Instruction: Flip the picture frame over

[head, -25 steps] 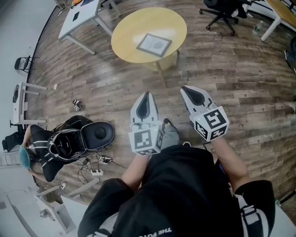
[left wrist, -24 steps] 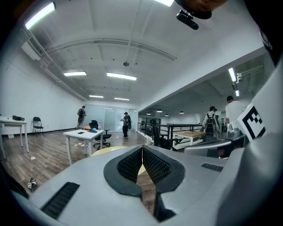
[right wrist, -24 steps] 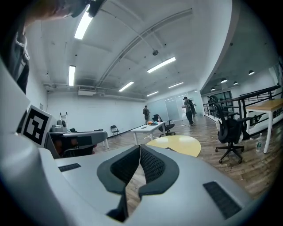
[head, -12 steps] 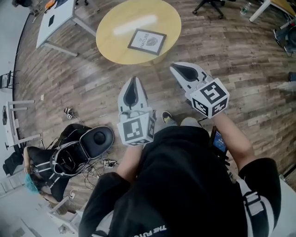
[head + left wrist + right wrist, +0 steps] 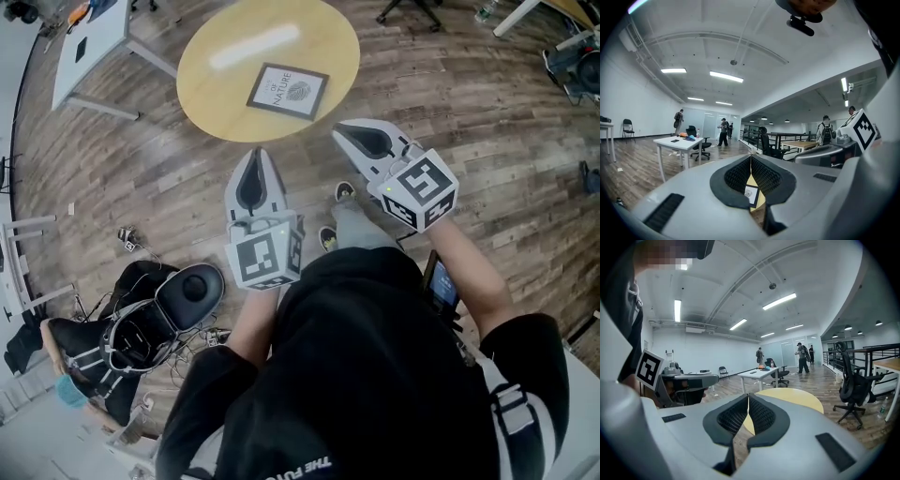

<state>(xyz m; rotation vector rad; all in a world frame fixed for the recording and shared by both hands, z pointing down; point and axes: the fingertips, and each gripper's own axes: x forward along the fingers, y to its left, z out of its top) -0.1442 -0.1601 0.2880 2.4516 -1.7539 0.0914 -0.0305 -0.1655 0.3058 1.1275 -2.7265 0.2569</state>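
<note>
Beyond the left gripper (image 5: 256, 156) and right gripper (image 5: 341, 131), both closed empty, lies the picture frame (image 5: 288, 91)

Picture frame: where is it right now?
In the head view the picture frame lies face up on the near half of the round yellow table, ahead of the left gripper and the right gripper, touched by neither.

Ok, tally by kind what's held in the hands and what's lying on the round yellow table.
Grey handheld grippers with marker cubes: 2 (left gripper, right gripper)
Black-edged rectangular picture frame, on the round yellow wooden table: 1
Total: 3
</note>
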